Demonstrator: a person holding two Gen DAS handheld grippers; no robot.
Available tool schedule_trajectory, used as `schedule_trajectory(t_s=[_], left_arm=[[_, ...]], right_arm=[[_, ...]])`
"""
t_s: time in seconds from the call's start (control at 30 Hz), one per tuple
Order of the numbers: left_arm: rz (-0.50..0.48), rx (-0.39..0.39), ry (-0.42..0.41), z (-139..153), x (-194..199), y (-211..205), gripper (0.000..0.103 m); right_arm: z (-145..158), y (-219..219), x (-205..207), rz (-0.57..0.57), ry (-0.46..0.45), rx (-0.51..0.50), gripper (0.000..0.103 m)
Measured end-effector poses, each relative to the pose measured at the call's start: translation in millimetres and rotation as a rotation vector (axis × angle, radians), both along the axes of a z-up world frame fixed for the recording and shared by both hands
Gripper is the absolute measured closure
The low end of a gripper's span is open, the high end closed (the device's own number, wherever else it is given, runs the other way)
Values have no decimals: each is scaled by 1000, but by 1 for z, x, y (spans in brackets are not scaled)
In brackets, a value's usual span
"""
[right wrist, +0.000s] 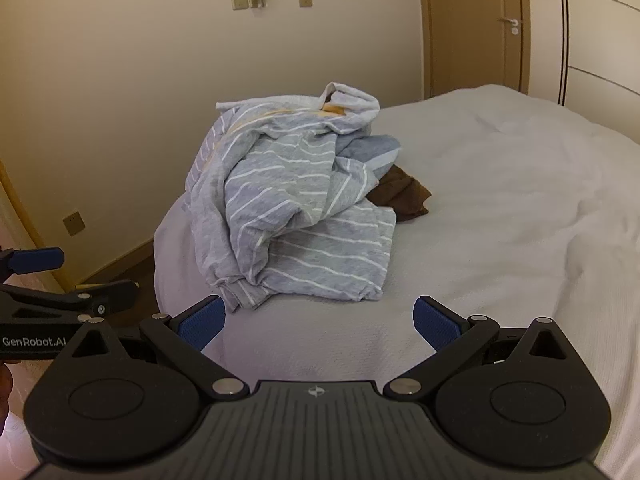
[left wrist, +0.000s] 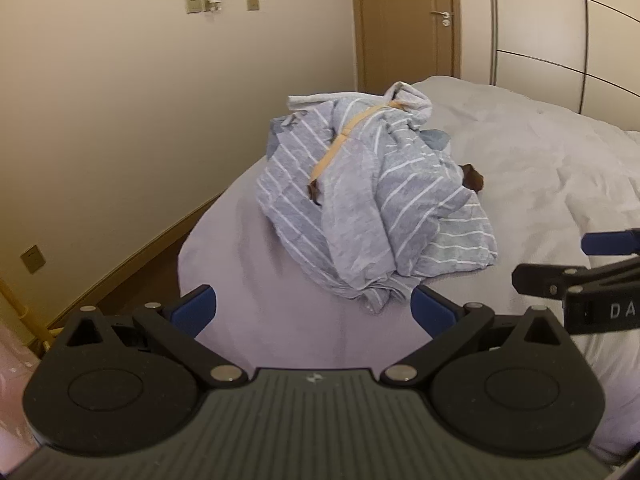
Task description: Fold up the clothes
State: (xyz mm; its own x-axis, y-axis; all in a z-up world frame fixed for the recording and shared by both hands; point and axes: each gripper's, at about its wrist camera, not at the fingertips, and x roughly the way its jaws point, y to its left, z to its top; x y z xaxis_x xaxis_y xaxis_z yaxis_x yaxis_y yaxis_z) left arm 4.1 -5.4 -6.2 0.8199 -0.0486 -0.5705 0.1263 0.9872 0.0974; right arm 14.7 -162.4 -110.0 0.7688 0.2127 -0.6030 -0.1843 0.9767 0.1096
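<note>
Your left claw (left wrist: 314, 308) is spread wide and holds nothing, hovering above the near corner of the bed (left wrist: 280, 320). Your right claw (right wrist: 318, 318) is likewise spread and empty, over the bed's near edge. The clothes to fold sit in a crumpled heap (left wrist: 360, 200) on the bed just ahead of both claws, apart from the fingers: grey fabric with thin white stripes.

From the left wrist you see a tan strap (left wrist: 340, 140) running diagonally over the top of the heap; from the right wrist only a faint yellowish edge of it shows near the crest. The right wrist shows more of the brown garment (right wrist: 402, 194) lying against the heap's far right side, while the left wrist catches only a small dark tip of it. Each view also catches the other claw at its margin. A door (left wrist: 404, 20) stands behind the bed in both.
</note>
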Motion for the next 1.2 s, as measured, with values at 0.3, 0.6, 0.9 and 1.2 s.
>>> schedule_trajectory(t_s=[0.3, 0.6, 0.9, 1.2], left_arm=[[-111, 140, -91, -2, 27, -9, 1], [-251, 182, -148, -7, 79, -19, 8], [-307, 64, -13, -37, 132, -8, 83], [-444, 6, -206, -12, 59, -9, 102]], right_arm=[[3, -16, 12, 22, -133, -21, 0], [3, -16, 39, 154, -250, -39, 6], [6, -8, 89, 256, -256, -29, 16], [16, -31, 145, 265, -188, 217, 16]])
